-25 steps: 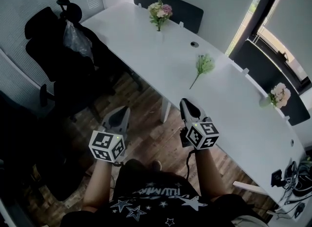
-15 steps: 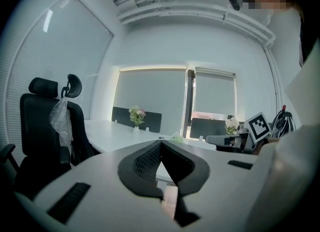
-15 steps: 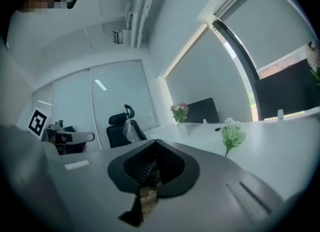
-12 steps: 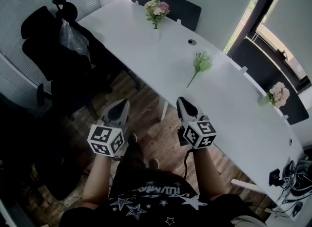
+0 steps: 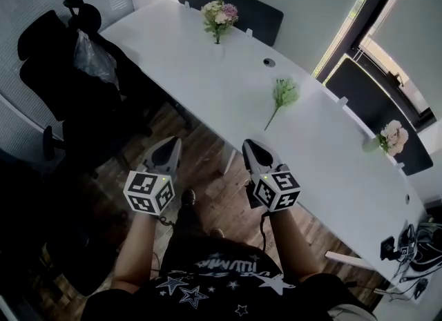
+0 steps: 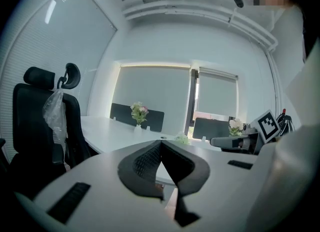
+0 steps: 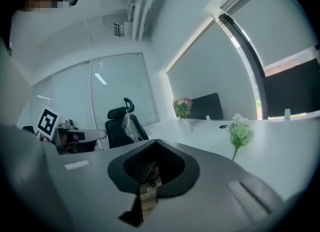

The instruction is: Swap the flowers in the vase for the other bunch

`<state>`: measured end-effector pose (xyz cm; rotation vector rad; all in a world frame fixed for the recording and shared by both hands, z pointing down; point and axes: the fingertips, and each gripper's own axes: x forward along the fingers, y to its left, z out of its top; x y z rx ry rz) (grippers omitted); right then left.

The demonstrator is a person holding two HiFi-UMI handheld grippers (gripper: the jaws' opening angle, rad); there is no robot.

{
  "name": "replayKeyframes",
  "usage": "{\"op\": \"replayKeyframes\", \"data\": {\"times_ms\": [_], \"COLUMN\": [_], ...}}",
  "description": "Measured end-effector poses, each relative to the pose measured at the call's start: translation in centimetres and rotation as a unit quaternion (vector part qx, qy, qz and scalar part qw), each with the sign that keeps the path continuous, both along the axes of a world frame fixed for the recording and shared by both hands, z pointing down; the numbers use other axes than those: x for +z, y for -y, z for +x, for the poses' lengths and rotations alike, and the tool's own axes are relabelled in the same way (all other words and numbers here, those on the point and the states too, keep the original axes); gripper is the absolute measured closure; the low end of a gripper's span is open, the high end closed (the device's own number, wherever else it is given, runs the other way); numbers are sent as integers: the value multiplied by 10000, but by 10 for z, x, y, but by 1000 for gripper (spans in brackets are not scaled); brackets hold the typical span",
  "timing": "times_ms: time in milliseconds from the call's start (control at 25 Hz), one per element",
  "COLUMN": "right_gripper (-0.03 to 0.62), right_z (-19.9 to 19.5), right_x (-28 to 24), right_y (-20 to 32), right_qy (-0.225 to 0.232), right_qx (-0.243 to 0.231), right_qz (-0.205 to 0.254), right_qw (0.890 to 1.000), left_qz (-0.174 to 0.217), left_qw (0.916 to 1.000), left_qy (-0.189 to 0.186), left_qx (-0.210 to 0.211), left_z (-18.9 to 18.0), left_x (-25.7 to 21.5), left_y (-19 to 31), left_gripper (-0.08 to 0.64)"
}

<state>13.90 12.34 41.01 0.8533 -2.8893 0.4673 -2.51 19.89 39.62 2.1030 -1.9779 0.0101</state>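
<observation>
A pink and white bunch of flowers (image 5: pixel 219 14) stands in a white vase (image 5: pixel 218 51) at the far end of the long white table (image 5: pixel 318 140); it also shows in the left gripper view as flowers (image 6: pixel 138 112) and in the right gripper view as flowers (image 7: pixel 182 106). A green bunch (image 5: pixel 282 97) lies flat mid-table, seen closer as the green bunch (image 7: pixel 239 133). My left gripper (image 5: pixel 168 151) and right gripper (image 5: pixel 251 150) hang over the wooden floor, short of the table's near edge, both shut and empty.
A black office chair (image 5: pixel 65 71) with a plastic bag on it stands left of the table. Another pale bunch in a vase (image 5: pixel 391 137) sits at the table's right. Dark chair backs (image 5: pixel 231 5) line the far side. Cables and a plug (image 5: pixel 397 250) lie at the lower right.
Both grippers have drifted a little forward toward the table and slightly left. The view has shifted with the person's steps. Both jaws stayed shut.
</observation>
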Motion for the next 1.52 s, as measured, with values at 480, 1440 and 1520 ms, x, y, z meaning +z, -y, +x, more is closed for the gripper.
{"op": "replayKeyframes", "data": {"times_ms": [480, 1440, 1520], "right_gripper": [589, 589, 589], "right_z": [-50, -119, -114], "right_x": [-11, 0, 2], "right_y": [73, 151, 152], "right_qy": [-131, -474, -529], "right_qx": [605, 1547, 1572], "right_qz": [174, 31, 29], "right_qw": [9979, 9868, 9861], "left_qz": [-50, -165, -183], "left_qw": [9987, 9894, 9887], "left_qy": [20, -268, -319], "left_qx": [517, 1418, 1457], "left_z": [-62, -143, -140], "left_x": [6, 24, 27], "left_y": [85, 200, 205], "left_gripper": [552, 552, 552]}}
